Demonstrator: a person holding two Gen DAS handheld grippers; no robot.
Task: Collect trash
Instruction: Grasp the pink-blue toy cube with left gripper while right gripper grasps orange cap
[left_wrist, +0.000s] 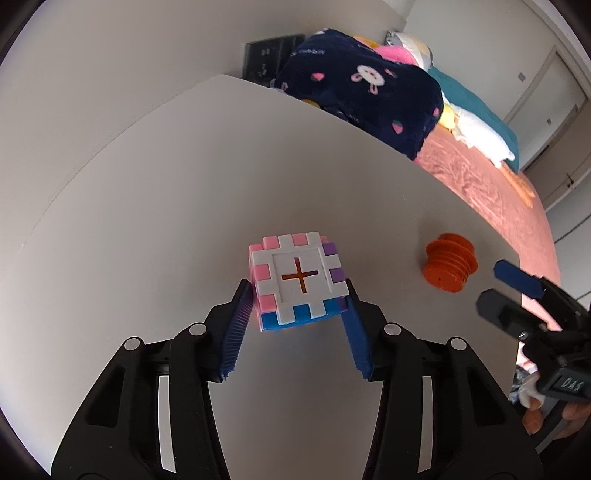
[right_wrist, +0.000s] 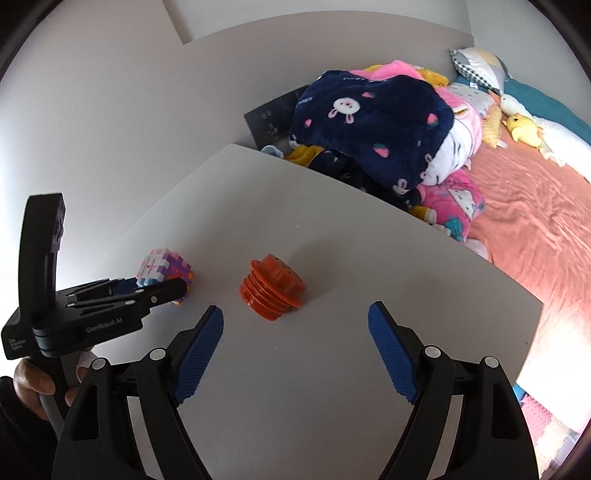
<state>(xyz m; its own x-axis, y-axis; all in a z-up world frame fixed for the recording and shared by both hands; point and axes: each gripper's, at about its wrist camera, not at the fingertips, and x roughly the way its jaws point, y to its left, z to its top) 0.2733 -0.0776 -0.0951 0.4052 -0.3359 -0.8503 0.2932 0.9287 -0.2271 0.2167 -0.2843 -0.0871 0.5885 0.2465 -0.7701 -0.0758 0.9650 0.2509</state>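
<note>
A cube of interlocking foam pieces (left_wrist: 299, 278), white on top with pink, purple and blue sides, sits on the white table (left_wrist: 147, 221). My left gripper (left_wrist: 297, 291) has its blue pads against the cube's two sides, shut on it. The right wrist view shows the same cube (right_wrist: 164, 267) in the left gripper (right_wrist: 162, 291). An orange threaded plastic cap (right_wrist: 271, 291) lies on the table (right_wrist: 332, 240), just ahead of my right gripper (right_wrist: 295, 308), which is open with nothing between its fingers. In the left wrist view, the cap (left_wrist: 448, 264) lies right of the cube, near the right gripper (left_wrist: 506, 291).
The table's far and right edges border a bed with an orange-pink sheet (right_wrist: 535, 221). A navy rabbit-print blanket (right_wrist: 373, 122), pink clothes and plush toys (right_wrist: 521, 127) are piled there. A dark panel (right_wrist: 273, 118) leans behind the pile. A person's hand (right_wrist: 35, 380) holds the left gripper's handle.
</note>
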